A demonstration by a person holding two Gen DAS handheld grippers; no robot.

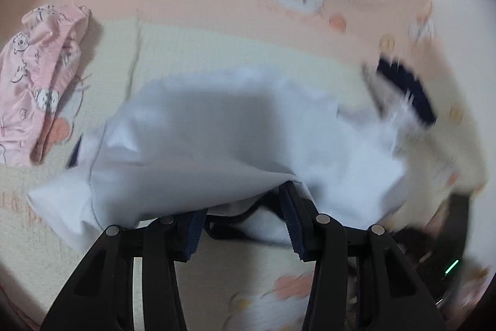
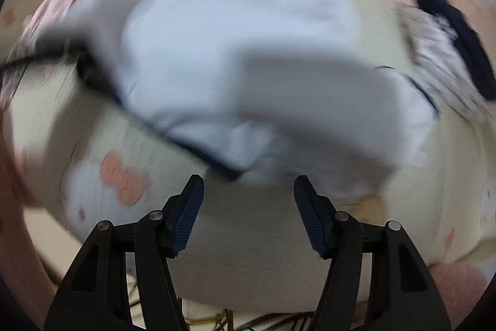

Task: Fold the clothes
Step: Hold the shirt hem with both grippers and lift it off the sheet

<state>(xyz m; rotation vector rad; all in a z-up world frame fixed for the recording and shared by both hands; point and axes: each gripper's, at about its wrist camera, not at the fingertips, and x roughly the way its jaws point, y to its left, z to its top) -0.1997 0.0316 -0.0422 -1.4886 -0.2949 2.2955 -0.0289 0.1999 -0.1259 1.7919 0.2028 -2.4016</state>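
The left tool [image 1: 245, 216] has its two fingers apart, and the near edge of the white garment [image 1: 217, 129] hangs over their tips. A dark-trimmed part of the garment lies between the fingers, but I cannot tell if the pads press on it. The right tool [image 2: 248, 203] is released: its fingers stand wide apart and nothing is between them. It hangs just in front of the near edge of the white garment [image 2: 248, 67], not touching it.

The white garment lies partly bunched in the middle of the bed sheet [image 1: 186, 5], which is pink and cream with cartoon cats. In the left wrist view, a crumpled pink garment [image 1: 40, 76] lies to the left of the white garment, well apart from it. To the right of the white garment lies a striped cloth with a dark blue edge [image 1: 409, 92]; it is blurred, so I cannot tell what it is.
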